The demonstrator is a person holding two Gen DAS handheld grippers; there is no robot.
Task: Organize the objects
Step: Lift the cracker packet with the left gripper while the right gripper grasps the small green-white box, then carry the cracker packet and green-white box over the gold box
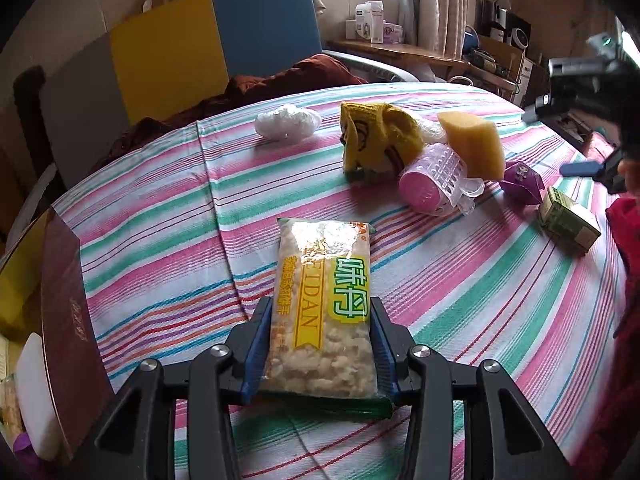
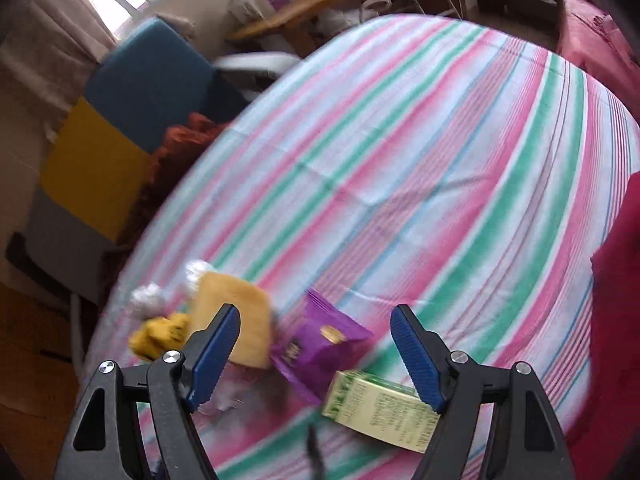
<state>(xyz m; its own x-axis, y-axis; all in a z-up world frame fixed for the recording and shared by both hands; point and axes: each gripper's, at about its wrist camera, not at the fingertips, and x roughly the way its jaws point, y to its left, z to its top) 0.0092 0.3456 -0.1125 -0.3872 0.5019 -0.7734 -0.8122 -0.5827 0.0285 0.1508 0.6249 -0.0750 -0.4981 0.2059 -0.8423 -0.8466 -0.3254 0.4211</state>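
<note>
The snack packet (image 1: 325, 308) sits clamped between the left gripper (image 1: 322, 320) pads, its far end pointing to 12 o'clock over the striped cloth (image 1: 460, 280). The right gripper (image 2: 316, 344) gapes wide with nothing held, the green carton (image 2: 376, 410) at 5 o'clock just inside its right finger (image 2: 416, 354), the purple packet (image 2: 316, 344) between the fingers.

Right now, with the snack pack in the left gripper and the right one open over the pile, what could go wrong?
The left gripper pinches only the near end of the snack pack; the long far end may sag or slip.

The right gripper hangs open over the purple packet and green box; in that blurred view, closing might catch both.
</note>
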